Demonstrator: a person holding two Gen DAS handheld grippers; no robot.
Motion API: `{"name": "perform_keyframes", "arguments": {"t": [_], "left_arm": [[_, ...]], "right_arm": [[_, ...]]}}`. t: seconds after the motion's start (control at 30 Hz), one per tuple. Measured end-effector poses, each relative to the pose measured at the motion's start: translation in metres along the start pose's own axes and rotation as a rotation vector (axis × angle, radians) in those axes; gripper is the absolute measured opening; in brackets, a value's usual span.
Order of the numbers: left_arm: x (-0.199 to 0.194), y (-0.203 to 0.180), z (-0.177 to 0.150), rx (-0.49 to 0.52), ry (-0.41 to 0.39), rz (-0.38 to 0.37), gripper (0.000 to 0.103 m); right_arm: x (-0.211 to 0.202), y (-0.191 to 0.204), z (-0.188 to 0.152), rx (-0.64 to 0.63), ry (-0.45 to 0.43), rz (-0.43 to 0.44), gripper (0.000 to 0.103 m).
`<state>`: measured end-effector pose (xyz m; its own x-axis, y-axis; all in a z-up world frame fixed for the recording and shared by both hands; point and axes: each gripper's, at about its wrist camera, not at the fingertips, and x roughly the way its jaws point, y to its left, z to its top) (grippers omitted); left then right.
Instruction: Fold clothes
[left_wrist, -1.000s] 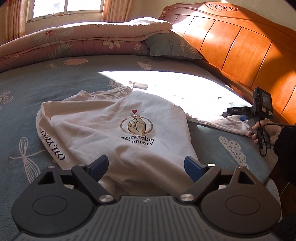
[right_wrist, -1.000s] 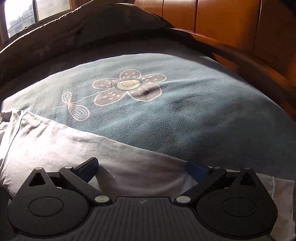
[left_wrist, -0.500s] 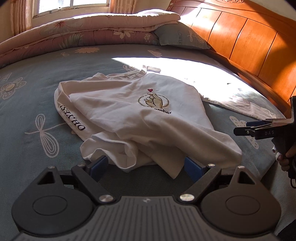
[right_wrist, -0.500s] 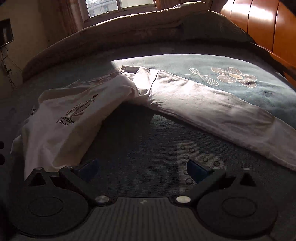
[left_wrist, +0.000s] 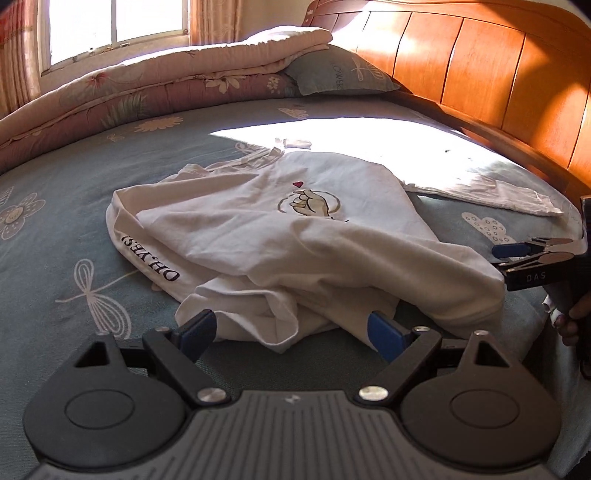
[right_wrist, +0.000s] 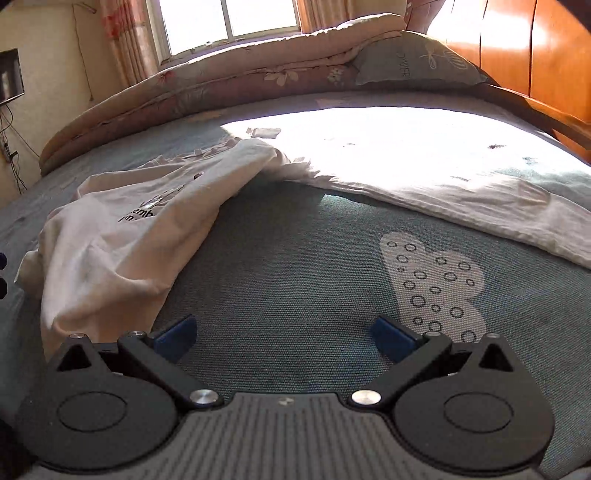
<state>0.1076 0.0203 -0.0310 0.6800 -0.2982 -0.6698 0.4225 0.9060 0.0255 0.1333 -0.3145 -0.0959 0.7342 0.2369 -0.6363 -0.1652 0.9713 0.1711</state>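
Note:
A white long-sleeved shirt (left_wrist: 280, 236) with a hand-and-heart print lies rumpled on the blue-grey bed sheet (left_wrist: 55, 229), its lower part bunched toward me. My left gripper (left_wrist: 290, 332) is open just before the bunched hem, its blue pads either side of the nearest fold without pressing it. One sleeve (left_wrist: 491, 192) stretches out flat to the right in sunlight. My right gripper (right_wrist: 283, 336) is open over bare sheet, with the shirt body (right_wrist: 122, 236) to its left and the sleeve (right_wrist: 461, 206) beyond. In the left wrist view the right gripper (left_wrist: 498, 256) shows side-on at the shirt's right edge, held by a hand (left_wrist: 569, 321).
A folded floral quilt (left_wrist: 177, 88) and a pillow (left_wrist: 332, 74) lie at the far side of the bed under a window (right_wrist: 229, 18). The wooden headboard (left_wrist: 498, 66) runs along the right. A dark screen (right_wrist: 9, 77) hangs on the left wall.
The shirt's lower part went from lying flat to bunched up. The right gripper left the sleeve end and swung over beside the shirt body. The left view pulled back slightly and rolled.

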Motion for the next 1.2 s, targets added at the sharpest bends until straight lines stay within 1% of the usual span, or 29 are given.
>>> {"name": "perform_keyframes", "arguments": {"t": [0.1,0.13,0.17,0.23,0.33,0.4,0.47,0.53,0.57,0.67,0.7,0.73,0.8,0.87,0.93,1.0,1.03,1.1,1.2], "left_arm": [[0.015,-0.010,0.005,0.112,0.029,0.039,0.082],[0.020,-0.013,0.006,0.150,0.040,0.052,0.075],[0.024,-0.015,0.005,0.174,0.056,0.071,0.071],[0.031,-0.019,0.003,0.218,0.091,0.110,0.069],[0.033,-0.017,-0.001,0.227,0.102,0.176,0.068],[0.033,-0.011,-0.001,0.190,0.102,0.203,0.068],[0.037,-0.010,0.001,0.175,0.127,0.222,0.068],[0.040,-0.015,0.001,0.202,0.138,0.219,0.068],[0.042,-0.017,0.000,0.223,0.139,0.240,0.068],[0.042,-0.001,0.003,0.135,0.132,0.319,0.070],[0.042,0.011,0.004,0.075,0.138,0.339,0.070],[0.041,0.022,0.003,0.047,0.145,0.368,0.070],[0.039,0.043,0.001,0.001,0.158,0.430,0.070],[0.038,0.060,-0.004,-0.016,0.190,0.504,0.065],[0.033,0.078,-0.010,-0.055,0.218,0.527,0.065],[0.019,0.085,-0.013,-0.098,0.189,0.482,0.065],[0.011,0.081,-0.013,-0.098,0.169,0.456,0.067],[-0.001,0.064,-0.010,-0.073,0.126,0.384,0.068],[-0.005,0.025,-0.005,0.020,0.082,0.260,0.076]], "right_arm": [[0.001,0.005,-0.002,-0.035,0.000,-0.024,0.103],[0.002,0.008,-0.003,-0.051,0.001,-0.033,0.103],[0.003,0.009,-0.003,-0.063,0.004,-0.041,0.103],[0.005,0.013,-0.004,-0.085,0.009,-0.056,0.103],[0.003,0.012,-0.005,-0.084,0.009,-0.058,0.103],[0.003,0.013,-0.005,-0.087,0.009,-0.063,0.103],[0.004,0.014,-0.005,-0.094,0.007,-0.071,0.103],[0.005,0.014,-0.004,-0.099,0.005,-0.077,0.103],[0.006,0.014,-0.004,-0.099,0.003,-0.077,0.103],[0.006,0.015,-0.004,-0.099,0.003,-0.076,0.103],[0.006,0.015,-0.004,-0.099,0.003,-0.076,0.103],[0.006,0.015,-0.004,-0.100,0.003,-0.076,0.103],[0.006,0.015,-0.003,-0.100,0.003,-0.076,0.103],[0.007,0.015,-0.003,-0.101,0.004,-0.078,0.103],[0.007,0.016,-0.003,-0.101,0.004,-0.080,0.103],[0.007,0.016,-0.003,-0.101,0.003,-0.081,0.103],[0.007,0.016,-0.003,-0.100,0.002,-0.081,0.103],[0.007,0.016,-0.003,-0.100,0.002,-0.082,0.103],[0.008,0.017,-0.004,-0.099,-0.003,-0.088,0.103]]}}
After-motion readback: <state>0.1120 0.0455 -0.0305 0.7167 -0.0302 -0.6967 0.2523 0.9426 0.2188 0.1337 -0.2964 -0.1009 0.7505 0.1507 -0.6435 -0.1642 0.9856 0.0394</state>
